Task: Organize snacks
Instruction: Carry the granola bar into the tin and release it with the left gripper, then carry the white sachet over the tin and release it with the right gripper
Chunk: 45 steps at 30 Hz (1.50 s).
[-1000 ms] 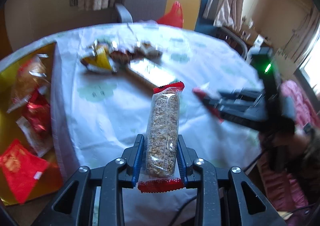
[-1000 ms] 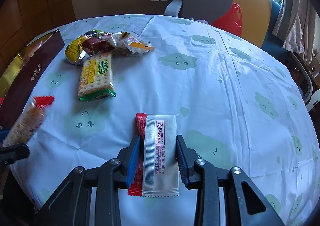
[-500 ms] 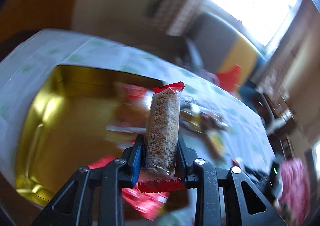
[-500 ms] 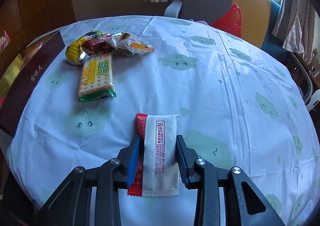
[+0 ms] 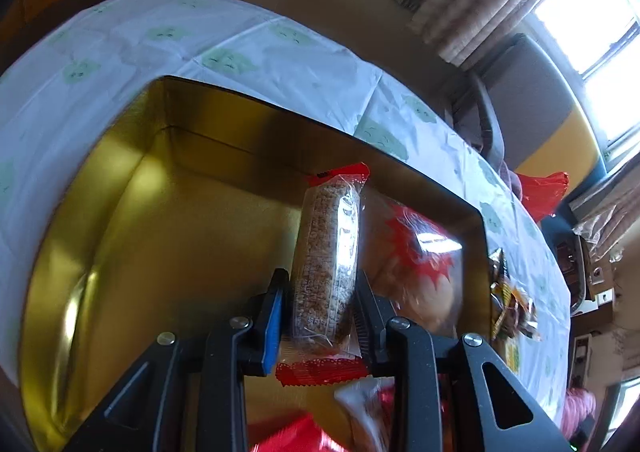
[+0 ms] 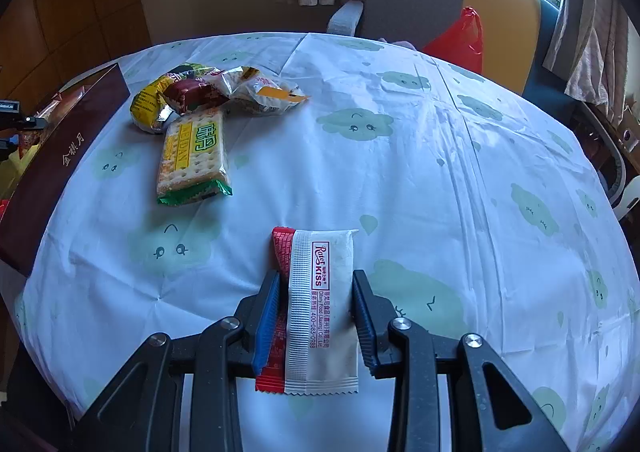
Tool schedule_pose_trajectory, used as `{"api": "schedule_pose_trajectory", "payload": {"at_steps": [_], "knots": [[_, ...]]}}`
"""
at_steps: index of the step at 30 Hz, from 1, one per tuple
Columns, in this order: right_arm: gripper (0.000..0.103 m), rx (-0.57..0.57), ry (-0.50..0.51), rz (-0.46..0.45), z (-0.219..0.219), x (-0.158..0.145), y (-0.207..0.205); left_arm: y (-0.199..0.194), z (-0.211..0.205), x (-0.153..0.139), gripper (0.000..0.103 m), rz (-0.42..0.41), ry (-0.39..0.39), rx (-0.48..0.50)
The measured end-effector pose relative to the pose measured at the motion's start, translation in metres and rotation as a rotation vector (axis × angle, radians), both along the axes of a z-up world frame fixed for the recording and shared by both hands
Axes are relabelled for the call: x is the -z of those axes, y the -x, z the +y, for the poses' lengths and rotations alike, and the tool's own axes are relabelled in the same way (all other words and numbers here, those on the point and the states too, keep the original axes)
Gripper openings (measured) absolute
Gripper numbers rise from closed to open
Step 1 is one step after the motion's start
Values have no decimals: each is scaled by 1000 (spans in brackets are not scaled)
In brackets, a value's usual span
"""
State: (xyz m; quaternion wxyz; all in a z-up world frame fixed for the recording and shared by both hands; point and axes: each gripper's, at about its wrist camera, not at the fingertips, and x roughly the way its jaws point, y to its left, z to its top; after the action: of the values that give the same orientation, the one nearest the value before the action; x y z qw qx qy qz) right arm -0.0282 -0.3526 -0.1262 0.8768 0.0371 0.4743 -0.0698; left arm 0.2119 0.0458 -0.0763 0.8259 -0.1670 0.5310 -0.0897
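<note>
Left gripper point(image 5: 318, 304): fingers point(image 5: 273, 316) closed on a clear-wrapped grain bar point(image 5: 326, 264) with red crimped ends; the bar stands lengthwise between the pads, its top end well past the tips. Held above the open gold box point(image 5: 132, 236). The left half of the box floor is bare. Right of the bar, inside the box, lies a clear packet with red print point(image 5: 420, 252); more red wrappers point(image 5: 292, 434) sit at the near edge, blurred, count unclear. Nothing stands between bar and box floor. Beyond the box's right wall a few snacks point(image 5: 510, 304) lie on the counter point(image 5: 240, 40), which carries a white cloth with green clouds. This gripper points steeply down and is rolled, so the counter runs on a slant across the view.

Right gripper point(image 6: 314, 310): fingers point(image 6: 266, 312) pressed on a white sachet point(image 6: 322, 308), a red packet edge point(image 6: 280, 280) clamped against its left side. Held over bare cloth near the counter's point(image 6: 420, 172) front edge. Far left: a cracker pack point(image 6: 194, 156), and behind it a pile touching one another: yellow packet point(image 6: 150, 100), dark red packet point(image 6: 190, 92), clear pastry wrapper point(image 6: 256, 92). The box's brown outer wall point(image 6: 60, 168) runs along the left rim. Open cloth lies between the sachet and the pile. This gripper points down and forward, level across.
</note>
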Motion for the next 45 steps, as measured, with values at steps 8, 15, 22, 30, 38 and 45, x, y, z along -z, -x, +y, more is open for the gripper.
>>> {"api": "schedule_pose_trajectory", "payload": {"at_steps": [8, 15, 22, 30, 38, 45], "knots": [[36, 8, -1, -13, 0, 0, 1, 4, -2, 2, 36, -25, -67, -37], [36, 12, 0, -18, 0, -1, 1, 48, -5, -28, 40, -147, -221, -44], [36, 17, 5, -22, 1, -1, 1, 91, -13, -40, 40, -210, -263, -13], [36, 20, 15, -32, 2, -1, 2, 129, -19, -53, 44, -291, -326, 3], [36, 26, 27, -36, 4, -1, 3, 156, -17, -60, 47, -356, -384, 5], [36, 30, 37, -32, 6, -1, 3, 170, -12, -60, 48, -387, -421, -4]]}}
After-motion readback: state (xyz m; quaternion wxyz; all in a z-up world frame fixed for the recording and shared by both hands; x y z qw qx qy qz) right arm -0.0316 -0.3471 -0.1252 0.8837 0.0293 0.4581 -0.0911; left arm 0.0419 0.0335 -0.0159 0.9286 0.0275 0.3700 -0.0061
